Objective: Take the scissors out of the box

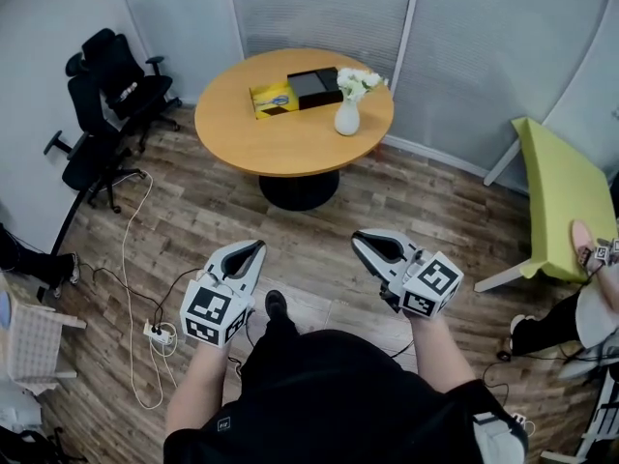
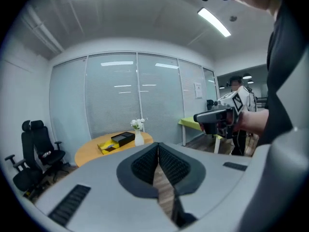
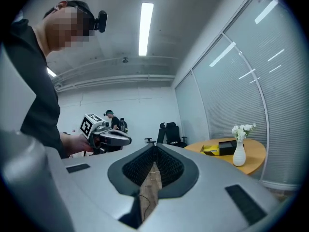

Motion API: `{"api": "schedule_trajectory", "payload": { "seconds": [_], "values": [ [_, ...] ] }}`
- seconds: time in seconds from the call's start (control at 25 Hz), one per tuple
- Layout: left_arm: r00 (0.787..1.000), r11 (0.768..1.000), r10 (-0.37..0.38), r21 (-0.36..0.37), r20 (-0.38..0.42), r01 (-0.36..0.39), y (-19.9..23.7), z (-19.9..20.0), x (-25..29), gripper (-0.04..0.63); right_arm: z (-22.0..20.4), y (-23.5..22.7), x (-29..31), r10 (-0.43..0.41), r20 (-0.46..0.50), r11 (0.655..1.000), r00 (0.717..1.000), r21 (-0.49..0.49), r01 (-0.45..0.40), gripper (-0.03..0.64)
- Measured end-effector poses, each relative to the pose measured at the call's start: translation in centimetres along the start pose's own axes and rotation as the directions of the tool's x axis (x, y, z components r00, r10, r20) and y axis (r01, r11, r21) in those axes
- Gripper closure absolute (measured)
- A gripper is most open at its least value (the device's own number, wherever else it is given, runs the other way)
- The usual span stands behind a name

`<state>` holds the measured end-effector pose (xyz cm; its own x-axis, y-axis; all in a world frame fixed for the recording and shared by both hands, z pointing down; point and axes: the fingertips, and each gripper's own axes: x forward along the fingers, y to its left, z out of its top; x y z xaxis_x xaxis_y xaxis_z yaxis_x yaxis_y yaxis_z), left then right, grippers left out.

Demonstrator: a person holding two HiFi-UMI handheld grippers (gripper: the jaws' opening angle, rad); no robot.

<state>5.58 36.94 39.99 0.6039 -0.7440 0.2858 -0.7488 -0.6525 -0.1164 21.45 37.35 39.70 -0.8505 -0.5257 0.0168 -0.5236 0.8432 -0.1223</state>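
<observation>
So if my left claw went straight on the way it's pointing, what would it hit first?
Probably the round table; only open wooden floor lies before it. Depth is unclear, so the left claw could instead pass under its top.

We find the room evenly bright — ceiling light strips [image 3: 146,29] overhead leave only a soft shadow beneath the round table [image 1: 290,138]. Both gripper views bulge fisheye-style, darkening to black corners — their nearest surfaces look soft, while the head view is crisp.
</observation>
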Motion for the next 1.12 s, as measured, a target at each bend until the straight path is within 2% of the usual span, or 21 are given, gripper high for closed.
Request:
{"api": "schedule_trajectory", "payload": {
  "seconds": [0.08, 0.2, 0.28, 0.36, 0.44, 0.64, 0.76, 0.92, 1.12],
  "values": [
    [0.999, 1.0, 0.0, -0.008, 0.046, 0.0, 1.5, 1.4, 0.9, 0.581, -0.1, -1.0, 0.6, -0.023, -0.013, 1.0, 1.0, 0.001, 0.023, 0.577],
    [0.988, 0.989, 0.026, -0.15, 0.155, -0.003, 3.9, 2.3, 2.1, 0.581, -0.2, -2.3, 2.3, -0.06, -0.023, 0.998, 0.998, 0.0, 0.06, 0.577],
    [0.988, 0.978, 0.008, -0.206, 0.151, 0.024, 4.7, 1.0, 3.4, 0.581, -0.2, -3.3, 4.1, -0.076, -0.022, 0.997, 0.997, 0.013, 0.076, 0.578],
    [0.995, 0.982, -0.031, -0.181, 0.094, 0.047, 5.1, -0.9, 4.7, 0.58, -0.9, -3.9, 6.0, -0.071, -0.034, 0.996, 0.997, 0.043, 0.073, 0.578],
    [0.996, 0.986, -0.048, -0.157, 0.07, 0.059, 6.3, -1.9, 5.6, 0.581, -2.0, -4.5, 8.5, -0.047, -0.06, 0.996, 0.997, 0.074, 0.052, 0.577],
    [0.995, 0.981, -0.063, -0.179, 0.077, 0.076, 13.1, -2.8, 6.9, 0.581, -2.4, -5.6, 17.3, -0.007, -0.057, 0.99, 0.998, 0.138, 0.014, 0.578],
    [0.995, 0.981, -0.052, -0.181, 0.088, 0.067, 18.0, -2.5, 7.1, 0.58, -1.6, -6.2, 22.0, 0.019, -0.066, 0.991, 0.998, 0.135, -0.01, 0.578],
    [0.994, 0.98, -0.05, -0.188, 0.097, 0.068, 22.6, -2.4, 7.1, 0.581, -0.2, -7.6, 26.2, -0.002, -0.065, 0.992, 0.998, 0.123, 0.01, 0.578],
    [0.995, 0.975, -0.052, -0.213, 0.083, 0.068, 26.3, -3.5, 7.4, 0.58, -0.2, -9.5, 29.3, -0.035, -0.075, 0.986, 0.997, 0.157, 0.046, 0.578]
  ]
}}
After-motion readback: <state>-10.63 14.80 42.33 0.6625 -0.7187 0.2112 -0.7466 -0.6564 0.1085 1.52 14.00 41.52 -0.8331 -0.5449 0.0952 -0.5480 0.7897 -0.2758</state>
